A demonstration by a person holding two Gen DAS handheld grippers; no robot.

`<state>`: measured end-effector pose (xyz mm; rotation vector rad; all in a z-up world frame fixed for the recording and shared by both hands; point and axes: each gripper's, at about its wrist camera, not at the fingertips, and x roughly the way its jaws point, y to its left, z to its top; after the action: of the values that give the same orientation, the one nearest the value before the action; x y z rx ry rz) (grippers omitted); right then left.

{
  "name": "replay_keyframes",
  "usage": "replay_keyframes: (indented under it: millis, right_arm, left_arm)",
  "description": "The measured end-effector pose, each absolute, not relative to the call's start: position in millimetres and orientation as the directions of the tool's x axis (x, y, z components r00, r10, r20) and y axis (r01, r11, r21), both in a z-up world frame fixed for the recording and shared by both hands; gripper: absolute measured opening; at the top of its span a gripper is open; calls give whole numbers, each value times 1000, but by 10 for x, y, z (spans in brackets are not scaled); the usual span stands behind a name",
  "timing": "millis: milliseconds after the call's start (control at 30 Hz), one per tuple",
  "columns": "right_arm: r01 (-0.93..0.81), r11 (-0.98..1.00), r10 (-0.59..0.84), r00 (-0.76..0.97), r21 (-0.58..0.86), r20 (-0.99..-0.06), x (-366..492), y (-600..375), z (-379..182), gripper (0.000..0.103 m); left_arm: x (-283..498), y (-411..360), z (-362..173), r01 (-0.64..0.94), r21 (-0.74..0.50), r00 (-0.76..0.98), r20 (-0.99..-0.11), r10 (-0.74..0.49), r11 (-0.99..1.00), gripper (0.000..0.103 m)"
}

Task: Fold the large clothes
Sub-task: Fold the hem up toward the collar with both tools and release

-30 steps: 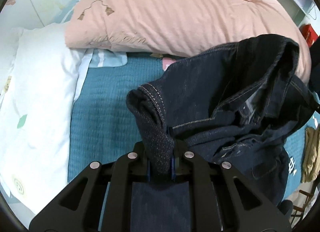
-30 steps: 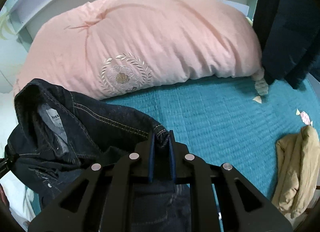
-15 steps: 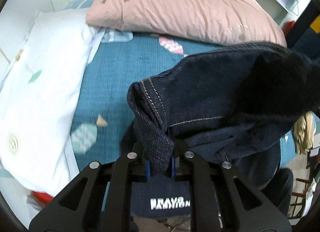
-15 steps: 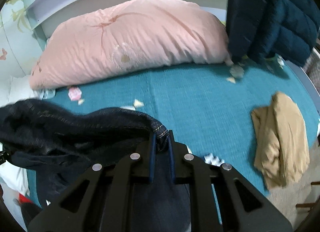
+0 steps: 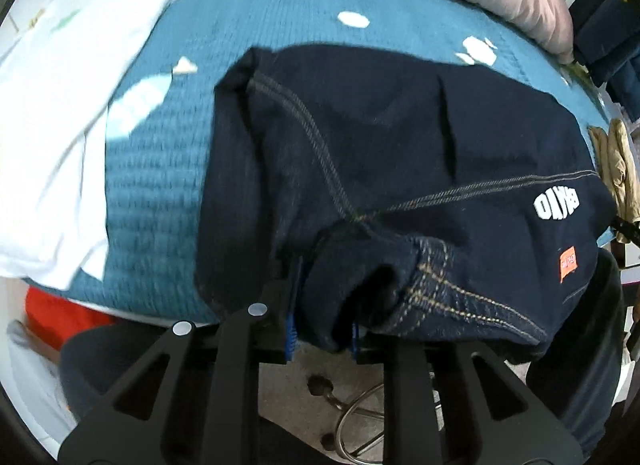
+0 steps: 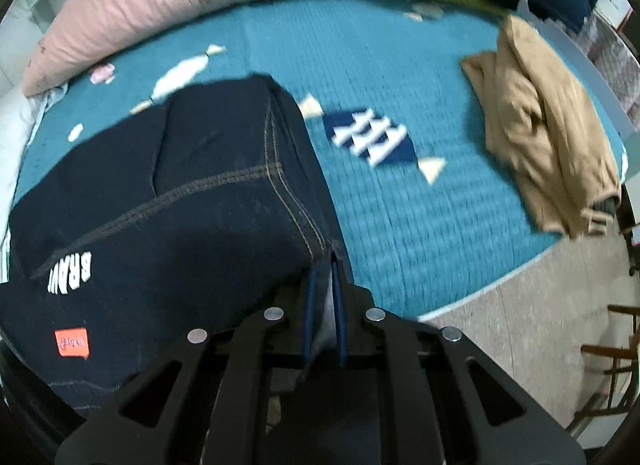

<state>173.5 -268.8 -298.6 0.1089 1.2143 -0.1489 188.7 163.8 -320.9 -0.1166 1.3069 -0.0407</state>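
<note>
Dark blue denim garment (image 5: 400,153) lies ahead across teal bedspread (image 6: 400,45); left gripper (image 5: 322,305) opening around cuff, right gripper (image 6: 323,297) pinching hem.

left tongs (image 5: 322,305) – angled down, jaws opening | right tongs (image 6: 323,305) – angled down, pinched narrow

The white lettering (image 5: 557,203) on the dark blue denim garment (image 5: 400,153) ran off over a fold in the left wrist view, so the word could not be read whole. In the right wrist view the same print (image 6: 70,273) was cut short by a crease. The small orange label (image 6: 71,341) was too blurred to read. The teal quilted bedspread (image 6: 400,205) was smeared by motion, and the tan crumpled garment (image 5: 618,169) was mostly hidden behind the denim.
</note>
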Motion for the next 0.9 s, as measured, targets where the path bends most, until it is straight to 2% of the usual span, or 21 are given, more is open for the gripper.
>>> replay_keyframes:
  millis: [200, 300, 500, 600, 667, 700, 733, 800, 867, 900]
  right_arm:
    - [167, 986, -68, 331, -12, -941, 1614, -2778, -2883, 9]
    - [192, 981, -39, 361, 33, -932, 1632, -2851, -2733, 9]
    - [175, 984, -28, 369, 40, -929, 1805, -2769, -2648, 10]
    - [141, 987, 16, 367, 73, -930, 1860, -2649, -2728, 10]
    - [126, 990, 20, 344, 68, -939, 1903, -2549, -2835, 10]
    - [123, 990, 22, 335, 68, -942, 1921, -2517, -2873, 10]
    - [119, 990, 29, 322, 71, -946, 1945, -2484, -2931, 10]
    - [120, 990, 28, 305, 68, -952, 1980, -2457, -3006, 12]
    - [123, 989, 35, 303, 76, -952, 2022, -2467, -3027, 19]
    - [127, 988, 42, 309, 85, -950, 2047, -2482, -3019, 22]
  left_arm:
    - [1883, 1704, -3193, -79, -141, 285, -952, -113, 987, 21]
    - [1953, 1764, -3055, -81, -145, 326, -939, -111, 986, 21]
    - [2190, 1978, -2497, -112, -66, 461, -887, -7, 992, 18]
    - [2265, 2092, -2562, -141, -121, 398, -916, -56, 983, 19]
    - [2222, 2025, -2725, -126, -72, 342, -939, -25, 989, 22]
    - [2152, 2002, -2792, -118, -44, 327, -945, -3, 992, 30]
    - [2067, 1995, -2830, -120, -17, 319, -947, 22, 993, 47]
    - [1902, 2031, -2844, -124, 6, 319, -947, 46, 992, 67]
    - [1753, 2129, -2823, -135, -7, 316, -948, 36, 991, 78]
    - [1698, 2192, -2807, -155, -22, 305, -952, 26, 988, 92]
